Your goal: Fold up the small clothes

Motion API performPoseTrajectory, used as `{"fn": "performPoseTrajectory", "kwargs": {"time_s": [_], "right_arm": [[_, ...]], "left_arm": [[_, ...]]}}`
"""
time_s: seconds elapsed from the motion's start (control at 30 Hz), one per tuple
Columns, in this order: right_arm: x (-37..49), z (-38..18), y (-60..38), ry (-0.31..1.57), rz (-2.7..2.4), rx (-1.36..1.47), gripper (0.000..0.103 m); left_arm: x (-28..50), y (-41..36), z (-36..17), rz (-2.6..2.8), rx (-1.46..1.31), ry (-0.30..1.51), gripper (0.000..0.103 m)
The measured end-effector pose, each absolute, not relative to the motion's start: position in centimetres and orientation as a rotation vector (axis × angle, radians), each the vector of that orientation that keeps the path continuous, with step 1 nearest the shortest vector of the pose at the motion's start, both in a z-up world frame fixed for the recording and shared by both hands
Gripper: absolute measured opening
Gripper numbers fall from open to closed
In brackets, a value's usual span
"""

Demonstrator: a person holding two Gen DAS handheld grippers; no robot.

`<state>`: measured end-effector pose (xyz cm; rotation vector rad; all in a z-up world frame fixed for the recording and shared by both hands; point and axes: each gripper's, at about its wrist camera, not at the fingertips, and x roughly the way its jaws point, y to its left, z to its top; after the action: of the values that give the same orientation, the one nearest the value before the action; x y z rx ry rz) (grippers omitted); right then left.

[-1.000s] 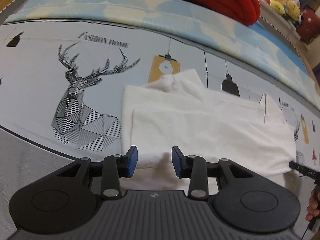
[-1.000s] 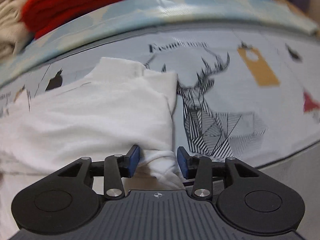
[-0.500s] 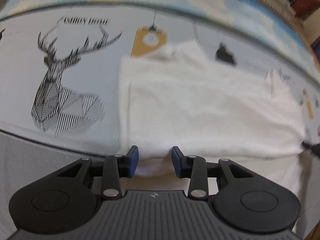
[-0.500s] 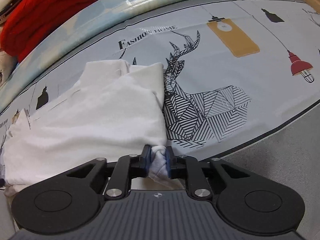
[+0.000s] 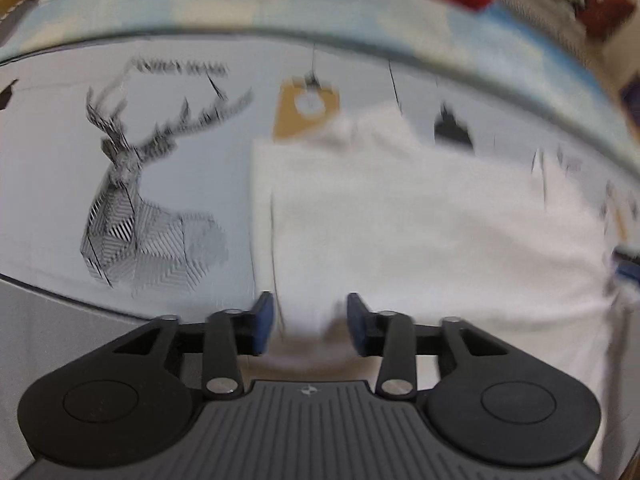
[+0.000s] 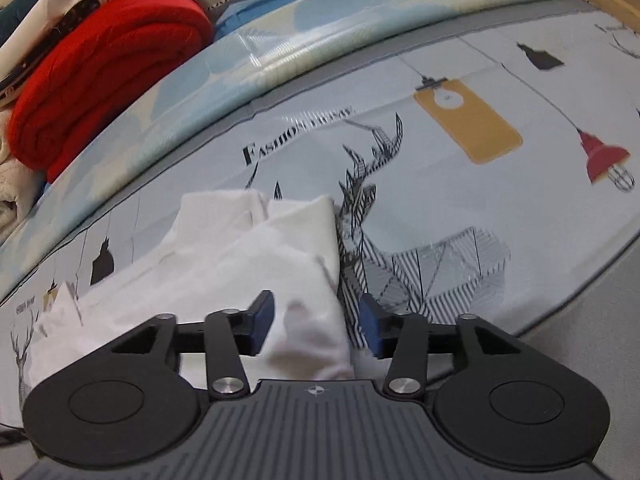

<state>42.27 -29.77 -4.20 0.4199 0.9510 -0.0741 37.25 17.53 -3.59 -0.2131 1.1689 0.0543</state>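
A white garment lies partly folded on the printed bed sheet. The left wrist view is blurred. My left gripper hovers over the garment's near left hem. Its jaws are opening, with cloth lying between the blue pads but not pinched. In the right wrist view the same garment reaches up to a folded collar end. My right gripper stands over its near right corner. Those jaws are opening too, and a loose fold of cloth sits between the pads untouched.
A red folded blanket and a light-blue quilt lie along the far side of the bed. The sheet's deer print lies just right of the garment. Grey mattress edge runs along the near side.
Half a second ago the right gripper was pinching the garment's corner; now its jaws have spread and the cloth lies loose. The left jaws have widened a little.
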Motion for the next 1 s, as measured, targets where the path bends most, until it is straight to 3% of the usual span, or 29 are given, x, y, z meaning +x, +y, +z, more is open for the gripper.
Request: {"fn": "performPoseTrajectory", "kwargs": {"time_s": [0.07,0.17,0.4,0.47,0.5,0.53,0.57,0.6,0.63,0.67,0.93,1.0], "right_arm": [[42.9,-4.5,-30.0,0.943,-0.081,0.405,0.053],[43.7,-5.6,-30.5,0.955,-0.107,0.421,0.055],[44.9,-6.9,-29.7,0.964,-0.06,0.377,0.063],[45.2,-7.0,-29.5,0.956,-0.041,0.379,0.05],[45.2,-7.1,-29.4,0.949,-0.028,0.377,0.033],[45.3,-7.1,-29.3,0.943,-0.017,0.376,0.027],[45.4,-7.1,-29.2,0.938,-0.02,0.369,0.023],[45.4,-7.1,-29.1,0.933,-0.02,0.361,0.013],[45.3,-7.1,-29.1,0.924,-0.014,0.351,0.012],[45.2,-7.1,-29.2,0.913,-0.01,0.348,0.011],[44.6,-4.6,-29.7,0.745,-0.08,0.351,0.01],[44.7,-4.5,-29.3,0.75,-0.101,0.302,0.016]], "left_arm": [[37.7,18.5,-3.7,0.094,-0.251,1.151,0.062],[38.7,20.6,-4.3,0.174,-0.318,1.112,0.085],[40.2,23.4,-6.9,0.172,-0.491,1.095,0.085],[40.5,23.1,-7.5,0.156,-0.477,1.082,0.085],[40.5,22.8,-7.5,0.151,-0.455,1.07,0.085],[40.6,22.5,-7.5,0.144,-0.431,1.057,0.083],[40.7,22.3,-7.5,0.135,-0.416,1.046,0.072],[40.7,22.1,-7.5,0.127,-0.402,1.039,0.048],[40.8,21.9,-7.5,0.115,-0.392,1.035,0.032],[40.9,21.8,-7.5,0.095,-0.395,1.032,0.005],[40.6,19.6,-4.3,0.086,-0.27,0.862,0.008],[40.4,19.6,-3.6,0.137,-0.237,0.862,0.029]]}}
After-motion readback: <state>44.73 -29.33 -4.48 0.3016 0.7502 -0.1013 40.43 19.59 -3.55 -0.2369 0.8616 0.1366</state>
